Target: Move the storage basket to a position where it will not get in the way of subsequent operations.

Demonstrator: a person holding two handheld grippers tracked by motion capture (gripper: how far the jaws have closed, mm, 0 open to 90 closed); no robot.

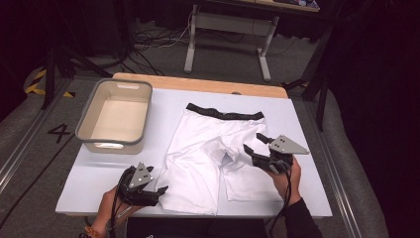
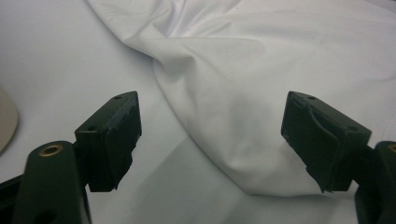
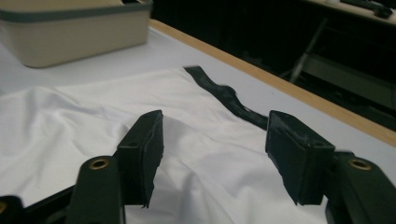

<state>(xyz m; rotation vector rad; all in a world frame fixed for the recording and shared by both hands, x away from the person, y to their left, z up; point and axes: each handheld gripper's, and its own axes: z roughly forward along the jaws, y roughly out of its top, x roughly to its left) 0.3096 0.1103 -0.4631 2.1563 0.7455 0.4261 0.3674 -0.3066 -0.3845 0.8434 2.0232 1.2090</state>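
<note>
Now flat on the white surface (image 1: pixel 94 173): white shorts (image 1: pixel 208 148), beside a beige tub (image 1: pixel 116 116). Left gripper (image 1: pixel 157 191) fingers apart at the left hem; right gripper (image 1: pixel 256 144) fingers apart, holding nothing.

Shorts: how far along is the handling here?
Done: shorts lie spread flat on the table, waistband away from the person. In hand: nothing; both the left gripper and right gripper are open at the legs. Left: no fold yet; bin empty.
</note>
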